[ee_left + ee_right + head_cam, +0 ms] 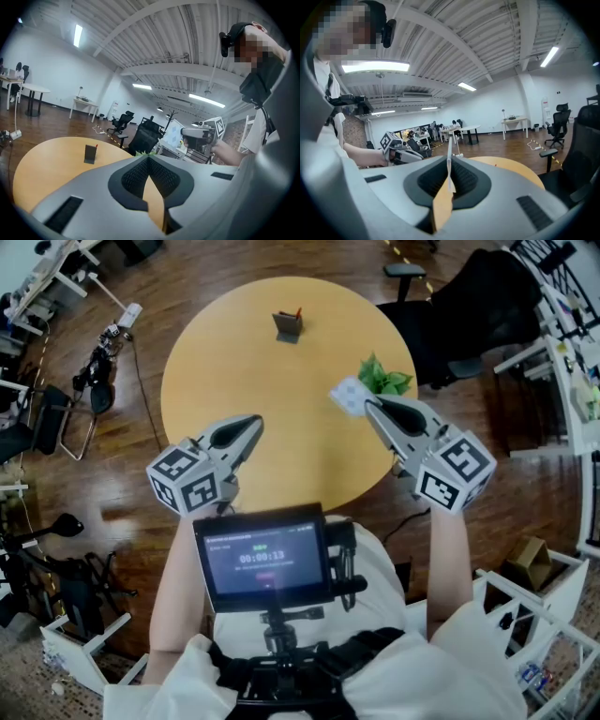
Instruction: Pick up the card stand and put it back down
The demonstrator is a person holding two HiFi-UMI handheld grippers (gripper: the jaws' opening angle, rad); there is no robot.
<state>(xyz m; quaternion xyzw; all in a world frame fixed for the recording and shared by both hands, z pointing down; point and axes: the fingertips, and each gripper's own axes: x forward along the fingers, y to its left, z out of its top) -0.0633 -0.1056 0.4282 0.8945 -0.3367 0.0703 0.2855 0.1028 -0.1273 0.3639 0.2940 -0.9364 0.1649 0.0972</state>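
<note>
A: Where is the stand?

B: The small dark grey card stand with a red tip is upright on the far part of the round light-wood table. It is well apart from both grippers, which are over the near edge.

A: And the fingers?

B: The left gripper has its jaws closed tip to tip with nothing between them. The right gripper is clamped on a thin pale card with a faint blue pattern, which sticks out past its tips. Neither gripper touches the stand.

A: Is anything near the right one?

B: A green leafy plant sits on the table just beyond the card.

A: What does each view add?

B: The head view alone gives the layout from above, with the stand far off, the plant to the right and the two grippers side by side. The left gripper view shows the stand from low down, beyond and to the left of its closed tips. It also shows the right gripper from the side, with the card's flat face turned towards it. The right gripper view shows the card edge-on as a thin white line pinched between its pads. The left gripper sits off to one side there, and the stand shows only in the other two views.
</note>
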